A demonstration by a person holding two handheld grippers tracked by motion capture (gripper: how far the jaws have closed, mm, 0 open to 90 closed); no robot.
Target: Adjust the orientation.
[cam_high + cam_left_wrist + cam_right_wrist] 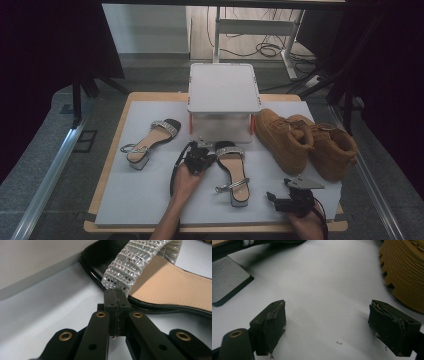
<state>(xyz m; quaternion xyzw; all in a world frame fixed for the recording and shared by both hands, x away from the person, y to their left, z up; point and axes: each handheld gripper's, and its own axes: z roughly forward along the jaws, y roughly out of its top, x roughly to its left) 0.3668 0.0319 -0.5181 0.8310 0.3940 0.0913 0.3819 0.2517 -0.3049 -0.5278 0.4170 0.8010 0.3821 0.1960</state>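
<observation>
This looks like a lab or recording room: a small table [107,170] under a white sheet [145,195] stands on grey carpet, dark curtains [45,45] hang on both sides, and cables [265,49] trail beneath a desk frame [260,27] behind

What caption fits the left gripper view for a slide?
Shut left gripper at the rhinestone strap of a black-edged sandal on the white mat.

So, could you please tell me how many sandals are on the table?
2. One sandal lies at the left of the mat; the other sandal lies mid-mat, in front of the white box, beside the left gripper.
</observation>
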